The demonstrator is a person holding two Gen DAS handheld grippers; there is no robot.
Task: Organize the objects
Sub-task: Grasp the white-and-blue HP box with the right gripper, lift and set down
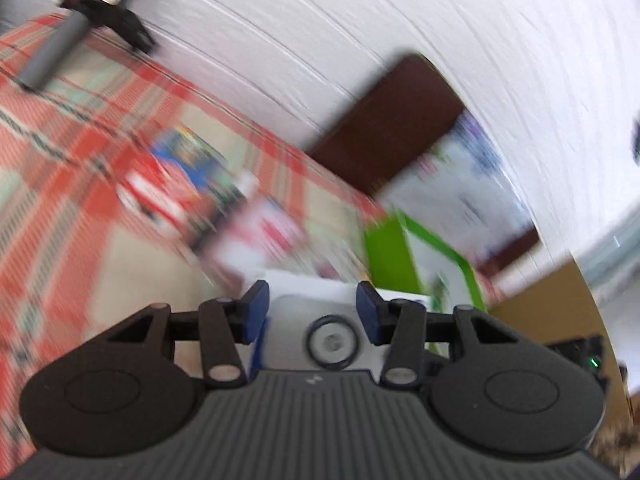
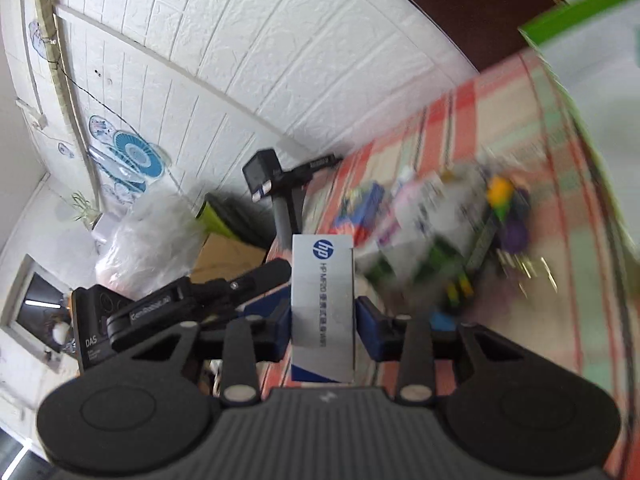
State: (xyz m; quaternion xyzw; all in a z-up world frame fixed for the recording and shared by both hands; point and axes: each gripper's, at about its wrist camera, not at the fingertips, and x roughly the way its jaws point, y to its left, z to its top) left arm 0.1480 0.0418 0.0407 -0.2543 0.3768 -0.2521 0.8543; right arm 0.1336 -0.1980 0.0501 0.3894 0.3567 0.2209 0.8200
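The white HP box (image 2: 323, 308) stands upright between the blue pads of the right gripper (image 2: 323, 322), its long printed face toward the wrist camera; both pads lie against its narrow sides, so the jaws are closed on it at about a box-width apart. No earlier view is at hand to compare. It hangs above the near edge of a table covered in a red, green and cream plaid cloth (image 2: 500, 120), which is smeared with motion blur. Further along the cloth lies a jumble of small packets and toys (image 2: 472, 224), too blurred to name, well apart from the box. The left gripper (image 1: 312, 316) has a pale boxed item with a round ring on its face (image 1: 320, 332) sitting between its blue pads; the pads are partly apart and appear to touch its sides, though the blur leaves that uncertain. Beyond it stand a green-edged carton (image 1: 392, 248) and a dark brown board (image 1: 392, 120) against the white brick-pattern wall (image 1: 360, 20). A camera on a grey post (image 2: 276, 188) stands at the table's far corner, with a clear plastic bag (image 2: 148, 236) and cardboard (image 2: 228, 256) beside the table.
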